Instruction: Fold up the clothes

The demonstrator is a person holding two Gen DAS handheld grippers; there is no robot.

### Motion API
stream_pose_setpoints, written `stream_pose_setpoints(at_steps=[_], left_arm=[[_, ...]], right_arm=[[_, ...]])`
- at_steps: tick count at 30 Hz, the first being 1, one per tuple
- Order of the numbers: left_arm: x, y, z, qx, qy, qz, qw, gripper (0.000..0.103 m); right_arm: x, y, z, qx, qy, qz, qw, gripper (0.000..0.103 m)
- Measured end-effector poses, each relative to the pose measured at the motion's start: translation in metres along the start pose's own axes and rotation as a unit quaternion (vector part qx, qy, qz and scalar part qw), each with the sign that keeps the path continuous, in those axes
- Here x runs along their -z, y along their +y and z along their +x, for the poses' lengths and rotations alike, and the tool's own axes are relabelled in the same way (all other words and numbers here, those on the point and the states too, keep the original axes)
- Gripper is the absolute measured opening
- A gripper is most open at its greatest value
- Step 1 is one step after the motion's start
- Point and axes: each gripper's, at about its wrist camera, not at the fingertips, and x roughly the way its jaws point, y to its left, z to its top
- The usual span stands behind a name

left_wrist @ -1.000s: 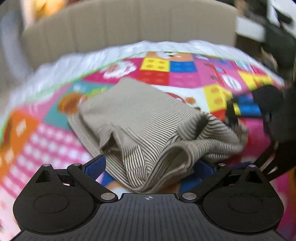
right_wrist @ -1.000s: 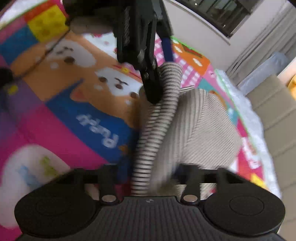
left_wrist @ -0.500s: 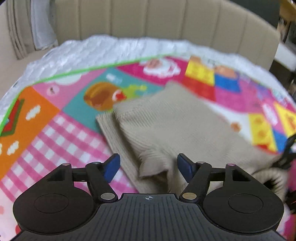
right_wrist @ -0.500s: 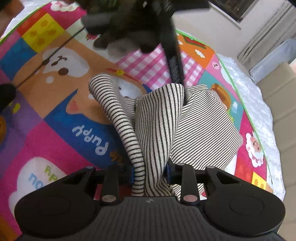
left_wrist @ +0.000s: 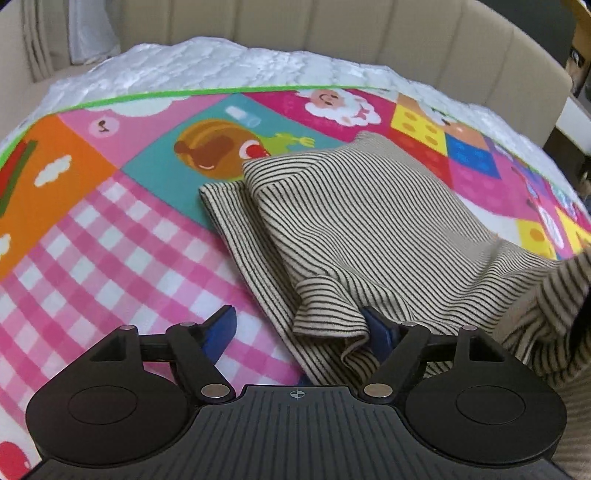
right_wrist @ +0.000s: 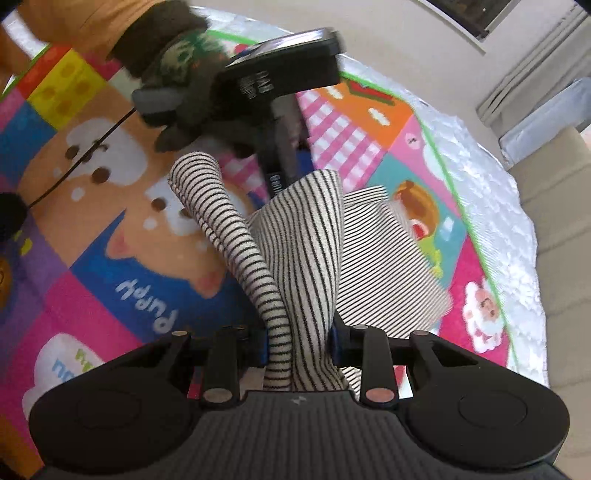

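Observation:
A beige garment with thin black stripes [left_wrist: 354, 221] lies partly folded on a colourful play mat [left_wrist: 110, 229]. My left gripper [left_wrist: 301, 326] is open; a loose fold of the garment rests between its blue fingertips [left_wrist: 221, 326], touching the right one. My right gripper [right_wrist: 298, 341] is shut on a bunched edge of the striped garment [right_wrist: 295, 258] and holds it lifted above the mat [right_wrist: 122, 258]. The left gripper's black body [right_wrist: 280, 74] and the gloved hand holding it show at the top of the right wrist view.
The mat lies on a white quilted cover [left_wrist: 207, 62] with a green border. A beige padded headboard [left_wrist: 332, 33] stands behind it. A curtain and wall [right_wrist: 517, 74] are at the far side in the right wrist view.
My left gripper has opened and let go of the garment, which dropped flat onto the mat. My right gripper has kept its hold on the bunched edge and drawn back a little.

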Motion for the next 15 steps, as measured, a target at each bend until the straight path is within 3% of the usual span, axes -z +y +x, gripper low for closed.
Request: stream_pose_setpoints(at_steps=[7,9,15], left_arm=[[-0.006,0.03,-0.026,0.034,-0.062,-0.072,0.9949,0.078],[-0.008,0.041,-0.038,0.04,-0.078,-0.092,0.9919,0.083],[-0.005,0.06,-0.066,0.018,-0.094,-0.111,0.9893,0.088]], right_arm=[[-0.026,-0.045,0.001,0.023,-0.006,-0.02,1.0,0.028],[-0.036,-0.06,0.009,0.03,-0.011,-0.021,0.999,0.028],[-0.057,-0.096,0.071,0.024,-0.02,-0.021,0.999,0.028]])
